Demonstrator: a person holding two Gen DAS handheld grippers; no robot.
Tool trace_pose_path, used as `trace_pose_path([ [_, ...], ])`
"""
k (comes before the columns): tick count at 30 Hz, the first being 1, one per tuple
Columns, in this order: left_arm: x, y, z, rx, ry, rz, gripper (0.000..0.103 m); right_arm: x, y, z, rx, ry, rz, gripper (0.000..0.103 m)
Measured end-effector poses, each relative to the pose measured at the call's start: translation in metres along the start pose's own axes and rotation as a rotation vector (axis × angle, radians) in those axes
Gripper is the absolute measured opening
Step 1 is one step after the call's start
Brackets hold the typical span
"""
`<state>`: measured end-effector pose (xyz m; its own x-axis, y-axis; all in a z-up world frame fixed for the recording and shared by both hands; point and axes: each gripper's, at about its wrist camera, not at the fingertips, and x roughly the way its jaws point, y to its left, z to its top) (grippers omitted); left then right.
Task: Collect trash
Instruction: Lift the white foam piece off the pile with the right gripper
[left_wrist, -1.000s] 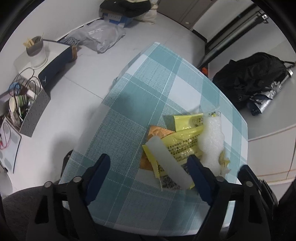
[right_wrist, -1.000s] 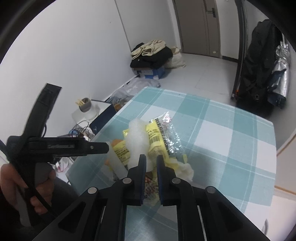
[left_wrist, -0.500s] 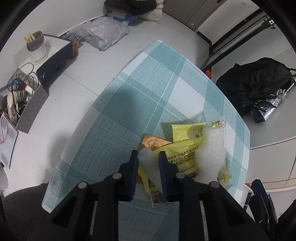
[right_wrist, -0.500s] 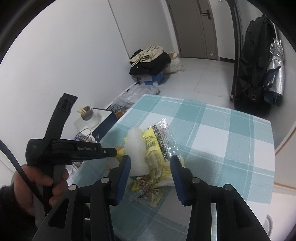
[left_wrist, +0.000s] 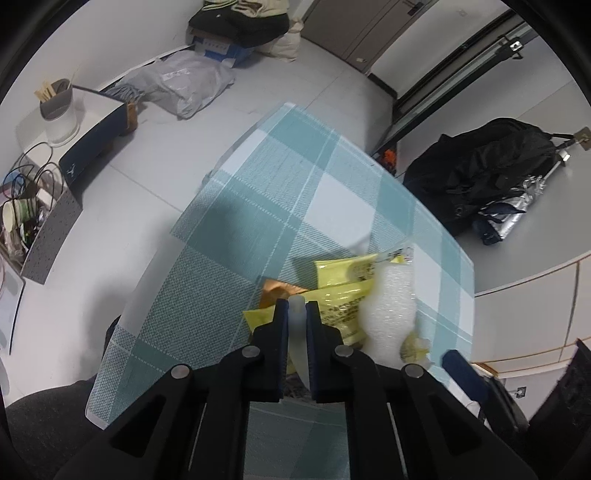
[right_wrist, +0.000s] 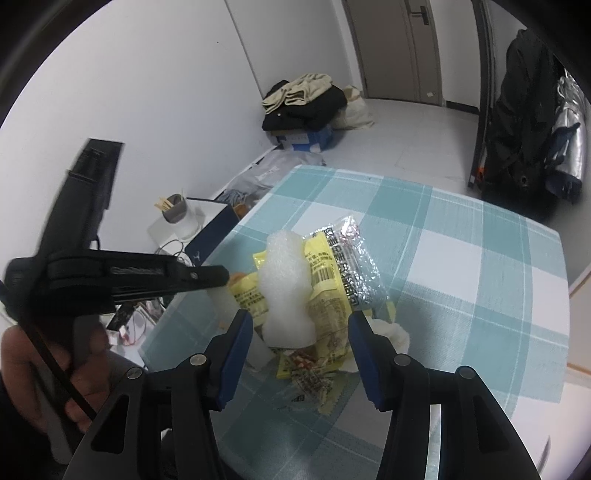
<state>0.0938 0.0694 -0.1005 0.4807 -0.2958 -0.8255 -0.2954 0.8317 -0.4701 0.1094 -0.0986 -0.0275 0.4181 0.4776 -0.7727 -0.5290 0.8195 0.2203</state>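
My left gripper (left_wrist: 296, 308) is clamped on a white plastic strip (left_wrist: 297, 332), long axis running along the fingers, lower end hidden. My right gripper (right_wrist: 301, 325) is opening, nothing pinched, over the wrapper pile (right_wrist: 325, 273) on the checked table (right_wrist: 461, 280).

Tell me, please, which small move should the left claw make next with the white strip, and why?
Probably lift it straight up, slowly. The left claw is shut on the white strip, whose lower end lies on the trash pile beside the yellow wrappers and white foam. The right claw is opening around the foam, pressing nothing, so a gentle lift should avoid dragging wrappers along.
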Motion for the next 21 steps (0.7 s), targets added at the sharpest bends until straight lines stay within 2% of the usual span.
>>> trace_pose_path([
  [8,-0.020,-0.015,0.001,0.077,-0.066,-0.081,0.004,0.002,-0.001,0.003,0.011,0.004,-0.001,0.053],
  [15,-0.036,-0.019,0.003,0.109,-0.088,-0.167,0.003,-0.023,-0.017,0.006,0.062,-0.093,-0.060,0.053],
  [21,-0.064,-0.020,0.002,0.148,-0.142,-0.221,0.003,-0.029,-0.017,0.011,0.079,-0.121,-0.093,0.053],
])
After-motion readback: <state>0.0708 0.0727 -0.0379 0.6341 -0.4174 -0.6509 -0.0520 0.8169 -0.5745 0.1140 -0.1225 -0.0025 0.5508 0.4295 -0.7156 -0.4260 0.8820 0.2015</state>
